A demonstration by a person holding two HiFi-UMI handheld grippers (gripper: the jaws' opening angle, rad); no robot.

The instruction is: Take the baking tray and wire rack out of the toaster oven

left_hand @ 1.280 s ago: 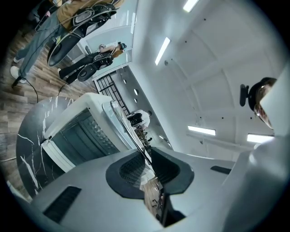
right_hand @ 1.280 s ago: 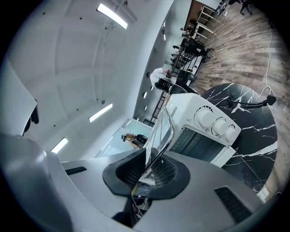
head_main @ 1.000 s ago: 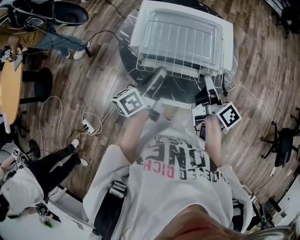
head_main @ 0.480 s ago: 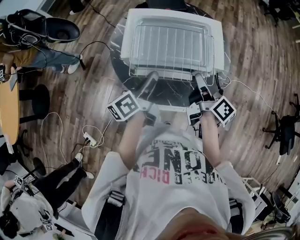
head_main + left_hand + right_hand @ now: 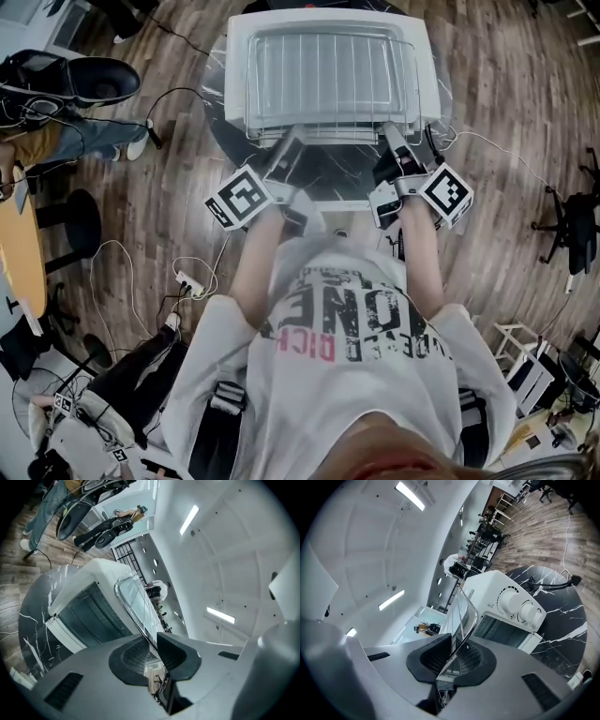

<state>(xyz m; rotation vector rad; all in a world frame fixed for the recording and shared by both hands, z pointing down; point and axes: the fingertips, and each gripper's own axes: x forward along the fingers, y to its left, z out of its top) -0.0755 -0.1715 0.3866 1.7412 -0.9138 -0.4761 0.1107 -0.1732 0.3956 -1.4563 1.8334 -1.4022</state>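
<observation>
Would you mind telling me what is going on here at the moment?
A person stands at a round dark table with a hand-held gripper in each hand. Both are at the near edge of a wire rack, which is out of the white toaster oven and over its top. The right hand-held gripper is shut on the rack's rim. The left hand-held gripper has the rim between its jaws, which have just been opening a little. Whether its pads press on the rim is unclear.
</observation>
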